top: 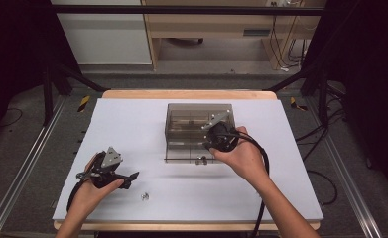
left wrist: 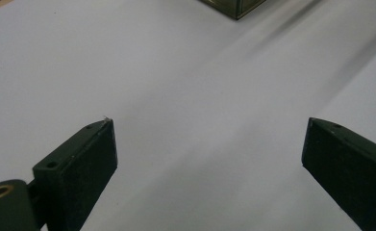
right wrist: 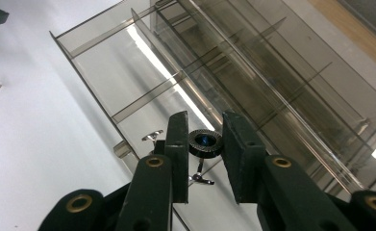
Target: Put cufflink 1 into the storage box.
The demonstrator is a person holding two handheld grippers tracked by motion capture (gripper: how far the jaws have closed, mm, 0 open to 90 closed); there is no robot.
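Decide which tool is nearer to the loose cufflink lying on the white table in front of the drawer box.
Left. The left tool lies just left of the cufflink; the right tool is farther back, over the smoky drawer, gripping a round cufflink.

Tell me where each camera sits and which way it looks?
High view: above the table, looking forward and down; forearms, both hands.
Left gripper view: on the left gripper, facing bare table; its open fingers.
Right gripper view: on the right gripper, facing the clear box; fingers around a round cufflink.
Shared: the clear box.
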